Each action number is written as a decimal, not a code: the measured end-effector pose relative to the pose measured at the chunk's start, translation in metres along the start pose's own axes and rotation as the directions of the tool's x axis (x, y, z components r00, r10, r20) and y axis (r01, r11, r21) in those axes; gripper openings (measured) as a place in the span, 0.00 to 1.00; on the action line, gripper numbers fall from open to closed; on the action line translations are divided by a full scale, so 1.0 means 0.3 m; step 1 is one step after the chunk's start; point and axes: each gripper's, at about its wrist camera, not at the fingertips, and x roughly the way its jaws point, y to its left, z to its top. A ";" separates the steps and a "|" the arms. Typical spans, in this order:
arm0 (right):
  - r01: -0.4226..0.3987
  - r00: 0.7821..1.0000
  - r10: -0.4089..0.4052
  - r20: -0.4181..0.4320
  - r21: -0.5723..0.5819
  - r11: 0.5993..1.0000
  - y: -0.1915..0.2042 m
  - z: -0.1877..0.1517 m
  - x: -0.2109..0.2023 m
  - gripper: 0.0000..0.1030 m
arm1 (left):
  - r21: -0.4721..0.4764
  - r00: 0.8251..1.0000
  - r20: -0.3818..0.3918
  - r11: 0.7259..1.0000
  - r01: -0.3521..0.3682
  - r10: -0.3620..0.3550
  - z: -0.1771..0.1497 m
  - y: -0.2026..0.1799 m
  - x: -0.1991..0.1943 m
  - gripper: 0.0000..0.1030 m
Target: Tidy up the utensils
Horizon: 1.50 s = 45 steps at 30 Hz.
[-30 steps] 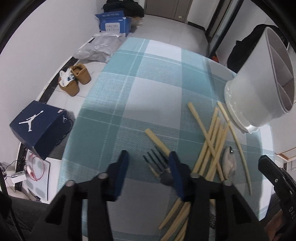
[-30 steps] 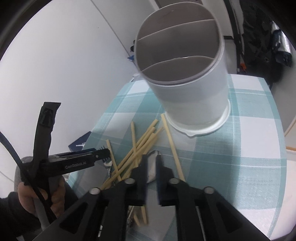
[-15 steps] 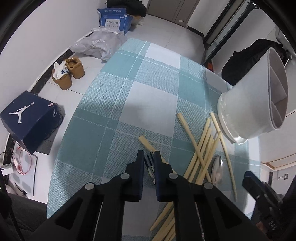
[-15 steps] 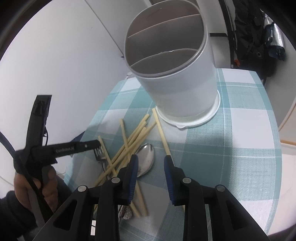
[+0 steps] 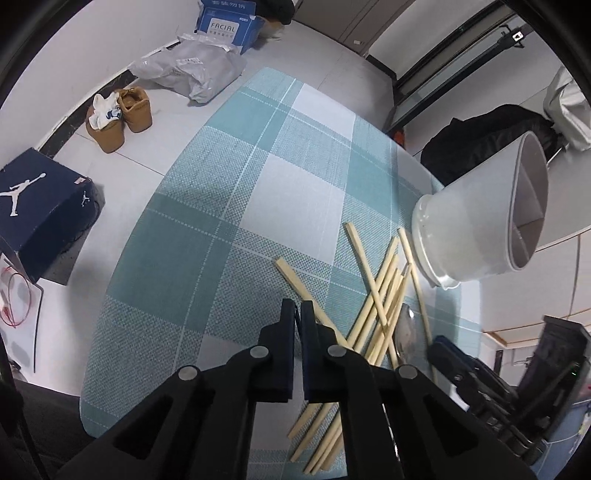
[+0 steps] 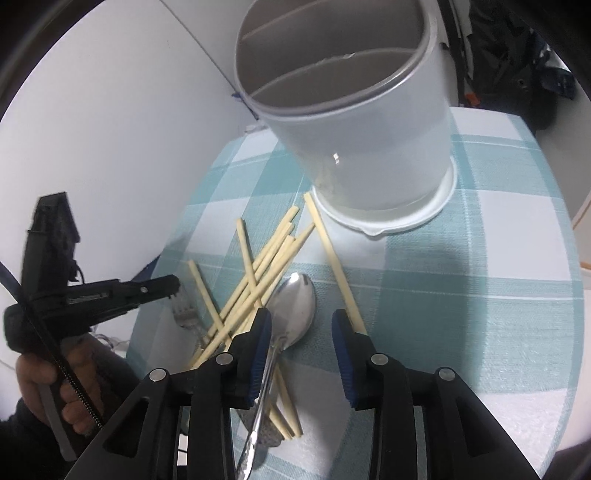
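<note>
Left gripper (image 5: 298,314): jaws pressed together on the tines of the fork (image 6: 183,308), seen from the right wrist view; the fork lies at the left edge of the pile. A hand (image 6: 61,384) grips its handle at lower left, gripper angled down toward the surface (image 5: 229,206).

Right gripper (image 6: 301,326): jaws opening, spread over the spoon (image 6: 291,314). The spoon's bowl lies between the fingers and its handle runs back under the left finger; no pad presses on it. Gripper pitched downward.

Chopsticks (image 6: 258,273): a loose crossed heap of pale sticks on the surface, between fork and spoon, some over the fork's handle and under the spoon. One stick (image 6: 332,262) lies apart to the right, its far end just beside the holder's base.

Holder (image 6: 354,122): white, upright, three compartments, all seeming empty, standing beyond the pile.

Surface: teal and white check cloth.

Surroundings, left wrist view: shoebox (image 5: 40,218), tan shoes (image 5: 122,114), plastic bag (image 5: 192,70) and blue box (image 5: 229,22) on the floor; black bag (image 5: 491,136) behind the holder.
</note>
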 end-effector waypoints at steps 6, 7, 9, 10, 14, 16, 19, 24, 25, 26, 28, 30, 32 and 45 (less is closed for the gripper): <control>0.050 0.997 -0.053 -0.061 -0.053 0.997 0.050 0.022 0.060 0.33 | -0.049 1.000 -0.012 0.998 0.028 -0.029 0.003 0.038 -0.013 0.00; 0.058 0.996 -0.062 -0.070 -0.061 0.996 0.056 0.021 0.066 0.34 | -0.056 0.999 -0.019 0.998 0.038 -0.040 0.003 0.042 -0.013 0.00; 0.091 0.993 -0.098 -0.071 -0.098 0.991 0.078 0.024 0.079 0.36 | -0.064 0.997 -0.020 0.996 0.067 -0.069 0.005 0.050 -0.017 0.00; 0.113 0.990 -0.123 -0.076 -0.127 0.986 0.095 0.019 0.088 0.36 | -0.063 0.997 -0.019 0.995 0.073 -0.074 0.003 0.050 -0.019 0.00; 0.166 0.981 -0.181 -0.067 -0.189 0.968 0.136 0.014 0.106 0.38 | -0.074 0.996 -0.032 0.994 0.086 -0.088 0.003 0.057 -0.015 0.00; 0.183 0.977 -0.201 -0.069 -0.207 0.961 0.142 0.014 0.115 0.37 | -0.089 0.994 -0.044 0.992 0.092 -0.096 0.007 0.065 -0.009 0.00; 0.211 0.970 -0.235 -0.070 -0.245 0.946 0.154 0.016 0.120 0.33 | -0.103 0.994 -0.054 0.990 0.093 -0.099 0.011 0.075 -0.004 0.03; 0.235 0.956 -0.278 -0.094 -0.324 0.917 0.164 0.013 0.124 0.30 | -0.100 0.994 -0.058 0.991 0.088 -0.094 0.010 0.078 -0.005 0.04; 0.236 0.954 -0.282 -0.100 -0.330 0.914 0.171 0.009 0.135 0.29 | -0.098 0.994 -0.058 0.991 0.087 -0.093 0.010 0.077 -0.007 0.04; 0.234 0.954 -0.282 -0.106 -0.330 0.915 0.163 0.010 0.130 0.29 | -0.096 0.994 -0.057 0.992 0.086 -0.092 0.009 0.076 -0.010 0.04; 0.229 0.953 -0.281 -0.117 -0.332 0.915 0.147 0.010 0.115 0.12 | -0.096 0.994 -0.058 0.992 0.085 -0.091 0.011 0.076 -0.010 0.04; 0.225 0.951 -0.280 -0.130 -0.333 0.916 0.128 0.014 0.112 0.12 | -0.099 0.994 -0.060 0.991 0.085 -0.092 0.010 0.077 -0.010 0.05; 0.223 0.950 -0.281 -0.134 -0.337 0.915 0.116 0.011 0.099 0.12 | -0.099 0.994 -0.063 0.992 0.080 -0.086 0.010 0.077 -0.007 0.05; 0.162 0.965 -0.222 -0.137 -0.349 0.923 0.063 -0.030 -0.004 0.02 | -0.103 0.995 -0.068 0.993 0.063 -0.070 0.002 0.080 0.000 0.41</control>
